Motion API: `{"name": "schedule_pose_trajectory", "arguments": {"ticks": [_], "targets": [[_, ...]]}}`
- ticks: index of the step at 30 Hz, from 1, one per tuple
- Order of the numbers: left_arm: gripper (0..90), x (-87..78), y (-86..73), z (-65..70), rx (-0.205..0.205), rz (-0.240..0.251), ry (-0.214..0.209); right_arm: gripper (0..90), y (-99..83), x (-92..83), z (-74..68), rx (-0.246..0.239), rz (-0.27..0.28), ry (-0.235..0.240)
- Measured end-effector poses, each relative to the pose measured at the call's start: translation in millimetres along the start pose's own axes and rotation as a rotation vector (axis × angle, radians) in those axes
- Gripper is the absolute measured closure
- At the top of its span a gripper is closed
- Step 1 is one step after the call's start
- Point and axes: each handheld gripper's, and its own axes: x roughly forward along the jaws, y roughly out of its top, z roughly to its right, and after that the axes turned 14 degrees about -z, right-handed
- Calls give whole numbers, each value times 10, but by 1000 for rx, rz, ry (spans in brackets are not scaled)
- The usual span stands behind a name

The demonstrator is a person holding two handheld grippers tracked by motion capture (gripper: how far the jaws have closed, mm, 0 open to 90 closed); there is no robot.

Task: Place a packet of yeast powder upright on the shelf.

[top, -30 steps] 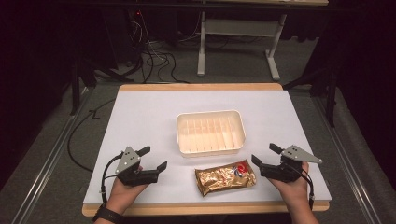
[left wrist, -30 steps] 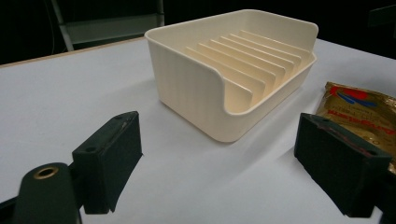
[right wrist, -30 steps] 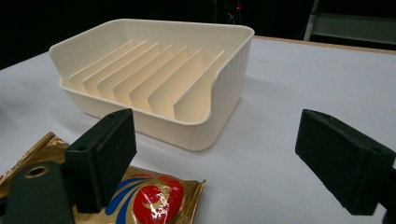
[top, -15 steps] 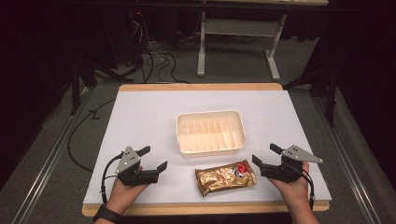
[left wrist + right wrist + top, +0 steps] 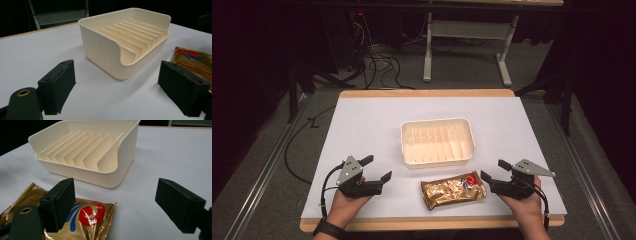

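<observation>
A cream slotted tray [image 5: 437, 141] sits mid-table, its dividers empty; it also stands ahead in the left gripper view [image 5: 125, 40] and the right gripper view [image 5: 87, 152]. In front of it lies a gold foil packet [image 5: 453, 190] with a red and blue logo, flat on the mat [image 5: 85, 220], its edge at the right of the left gripper view [image 5: 192, 60]. My left gripper [image 5: 379, 170] rests open at the front left, well clear of the packet. Just right of the packet, my right gripper [image 5: 494, 170] is open, nothing between its jaws.
A white mat [image 5: 362, 125] covers the wooden table [image 5: 427, 93]. Beyond the far edge stand a white metal frame [image 5: 467, 45] and loose cables [image 5: 377, 65] on the floor. Dark rails run along both sides.
</observation>
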Motion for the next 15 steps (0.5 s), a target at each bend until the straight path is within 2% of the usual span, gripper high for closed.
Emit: {"name": "schedule_pose_trajectory", "arguments": {"ticks": [5,10,15], "targets": [[150,49,29,14,5,-1,-12,191,-59,-5,3,24,-25,14],[150,106,68,42,18,-3,-22,231,-136,66,15,61,-92,45],[150,140,86,54,24,-5,-30,275,-176,104,27,61,-129,49]]}}
